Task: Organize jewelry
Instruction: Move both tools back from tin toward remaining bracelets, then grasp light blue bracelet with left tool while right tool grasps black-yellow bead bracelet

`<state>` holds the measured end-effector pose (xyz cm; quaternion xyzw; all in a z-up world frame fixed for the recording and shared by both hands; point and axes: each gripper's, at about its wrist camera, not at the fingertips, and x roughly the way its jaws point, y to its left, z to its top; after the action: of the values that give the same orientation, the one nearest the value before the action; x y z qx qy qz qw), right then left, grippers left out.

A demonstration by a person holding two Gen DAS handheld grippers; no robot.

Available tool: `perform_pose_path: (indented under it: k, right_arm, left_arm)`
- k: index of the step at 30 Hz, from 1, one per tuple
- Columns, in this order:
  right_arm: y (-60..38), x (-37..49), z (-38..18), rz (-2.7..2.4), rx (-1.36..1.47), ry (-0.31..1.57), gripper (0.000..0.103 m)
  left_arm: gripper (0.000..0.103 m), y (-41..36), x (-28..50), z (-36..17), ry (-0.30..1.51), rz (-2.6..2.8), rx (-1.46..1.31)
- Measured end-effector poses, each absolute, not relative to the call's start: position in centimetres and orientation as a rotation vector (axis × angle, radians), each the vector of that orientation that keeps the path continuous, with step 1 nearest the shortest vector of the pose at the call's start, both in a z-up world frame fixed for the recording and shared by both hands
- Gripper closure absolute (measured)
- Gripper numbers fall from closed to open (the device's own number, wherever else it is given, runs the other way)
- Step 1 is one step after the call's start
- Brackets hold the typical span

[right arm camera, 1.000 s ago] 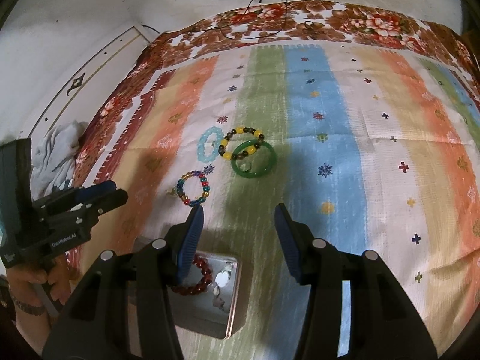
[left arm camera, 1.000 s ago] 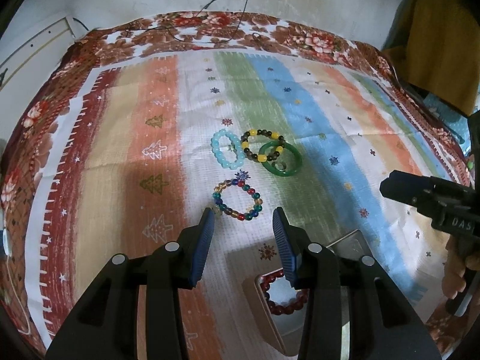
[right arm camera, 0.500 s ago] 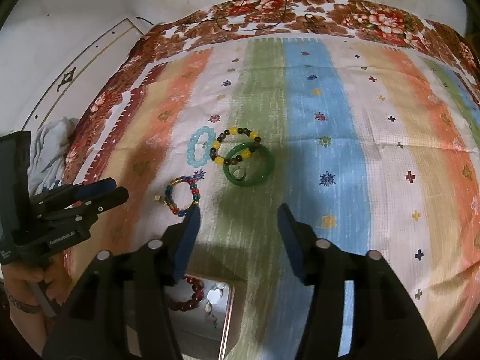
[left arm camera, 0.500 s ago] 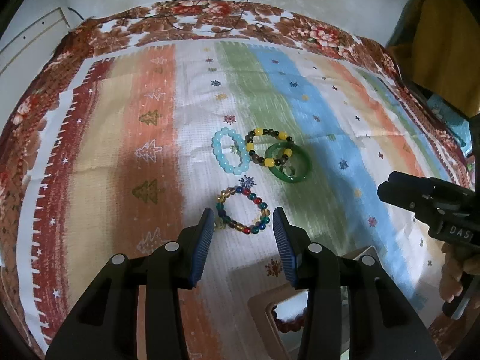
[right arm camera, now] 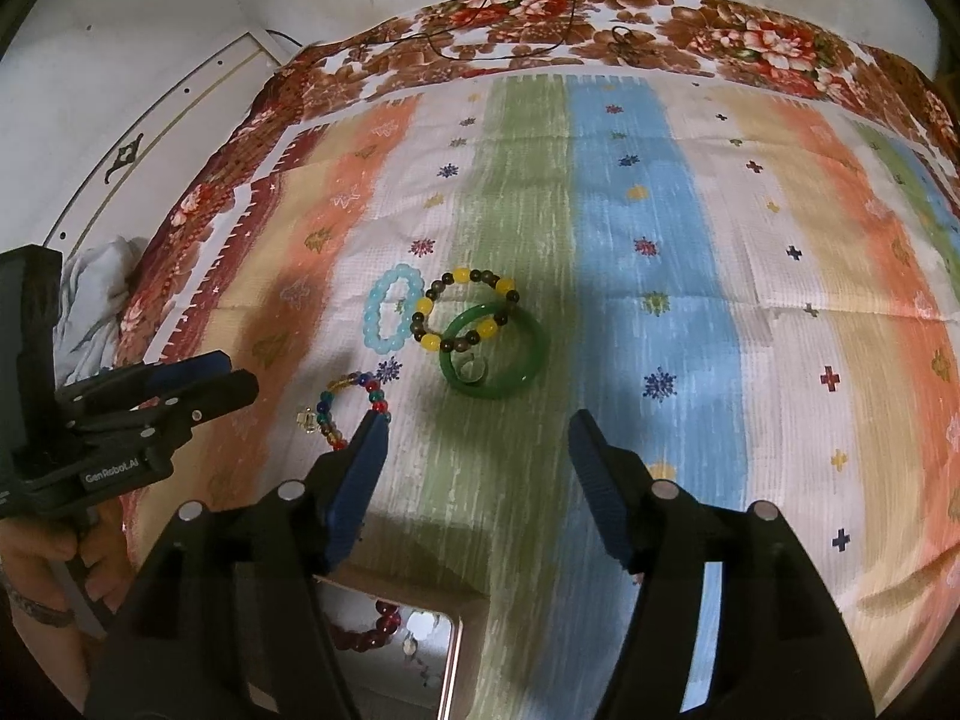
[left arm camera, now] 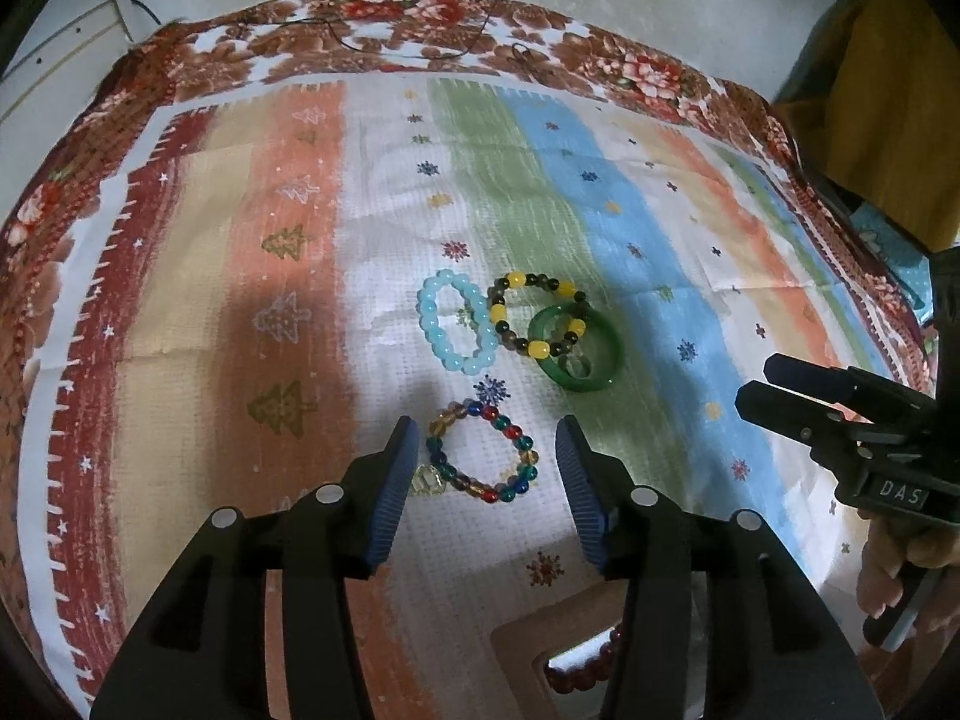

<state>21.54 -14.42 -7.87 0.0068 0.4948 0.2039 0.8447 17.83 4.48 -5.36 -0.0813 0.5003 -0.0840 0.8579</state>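
Four bracelets lie on the striped cloth: a multicolour bead bracelet (left arm camera: 480, 459) (right arm camera: 351, 408), a light blue bead bracelet (left arm camera: 457, 329) (right arm camera: 391, 315), a yellow-and-dark bead bracelet (left arm camera: 537, 321) (right arm camera: 468, 315) that overlaps a green bangle (left arm camera: 577, 348) (right arm camera: 495, 354). My left gripper (left arm camera: 485, 474) is open, its fingertips either side of the multicolour bracelet, just above it. My right gripper (right arm camera: 477, 456) is open and empty, short of the green bangle. A metal box (left arm camera: 540, 648) (right arm camera: 456, 660) near the front edge holds a dark red bead bracelet (right arm camera: 366, 630).
The cloth's floral border (right arm camera: 600, 18) runs along the far edge by a white wall, with a thin black cable (left arm camera: 420, 30) across it. A yellow cloth (left arm camera: 888, 108) hangs at the far right. A crumpled pale cloth (right arm camera: 96, 294) lies off the left edge.
Both grippers have moved forward, away from the box and toward the bracelets. The left gripper's fingertips now flank the multicolour bracelet. Both stay open.
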Motion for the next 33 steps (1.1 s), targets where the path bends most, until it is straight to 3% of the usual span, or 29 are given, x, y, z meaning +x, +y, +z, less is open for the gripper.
perform_pose_path:
  k: [33]
  right_arm:
    - [-13.0, 28.9, -11.7, 0.377, 0.0, 1.092, 0.04]
  left_arm:
    - [0.055, 5.4, 24.5, -9.4, 1.124, -0.114, -0.071]
